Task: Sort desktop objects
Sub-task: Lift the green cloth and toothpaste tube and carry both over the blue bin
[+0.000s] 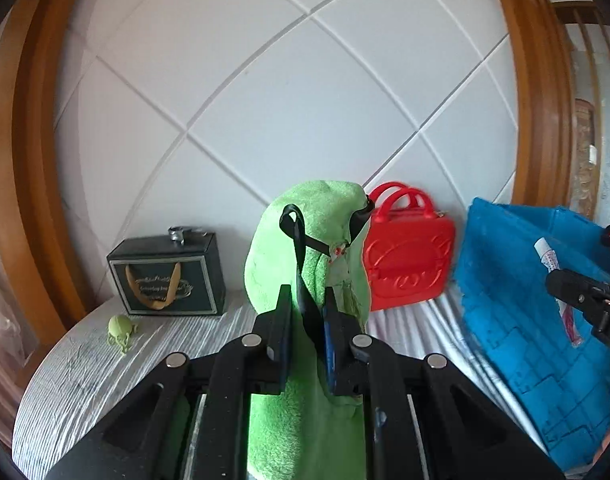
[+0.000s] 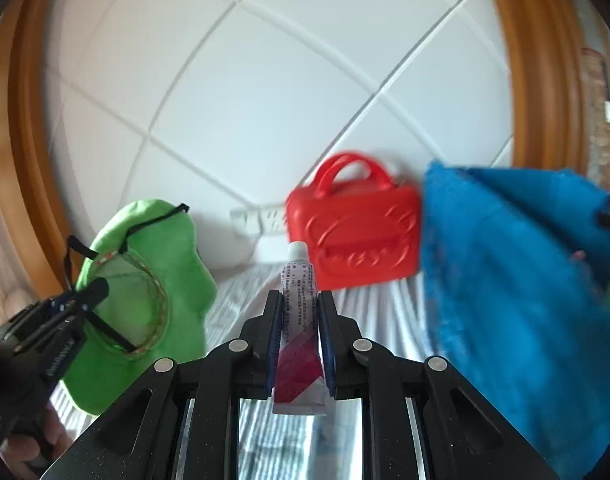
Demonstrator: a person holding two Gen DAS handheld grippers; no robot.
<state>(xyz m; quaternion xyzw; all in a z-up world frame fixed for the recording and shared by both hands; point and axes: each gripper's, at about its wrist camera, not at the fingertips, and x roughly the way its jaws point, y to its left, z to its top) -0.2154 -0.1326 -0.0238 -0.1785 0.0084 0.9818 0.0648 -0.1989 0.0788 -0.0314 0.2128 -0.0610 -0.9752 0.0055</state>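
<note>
My left gripper (image 1: 307,296) is shut on the black strap (image 1: 301,248) of a fluffy green eye mask (image 1: 317,208), which hangs lifted above the table. From the right wrist view the mask (image 2: 177,264) shows at the left, with the left gripper (image 2: 93,292) pinching its strap. My right gripper (image 2: 299,298) is shut on a small white tube (image 2: 301,360) with a red and magenta lower end, held upright. This tube (image 1: 547,254) and the right gripper (image 1: 557,280) also appear at the right edge of the left wrist view.
A red plastic handbag (image 1: 405,256) stands against the white panelled wall. A blue textured cloth (image 1: 525,300) fills the right side. A dark gift box (image 1: 165,276) and a small green figurine (image 1: 121,330) sit at the left on the striped tablecloth (image 1: 185,340). A white power strip (image 2: 261,218) lies by the wall.
</note>
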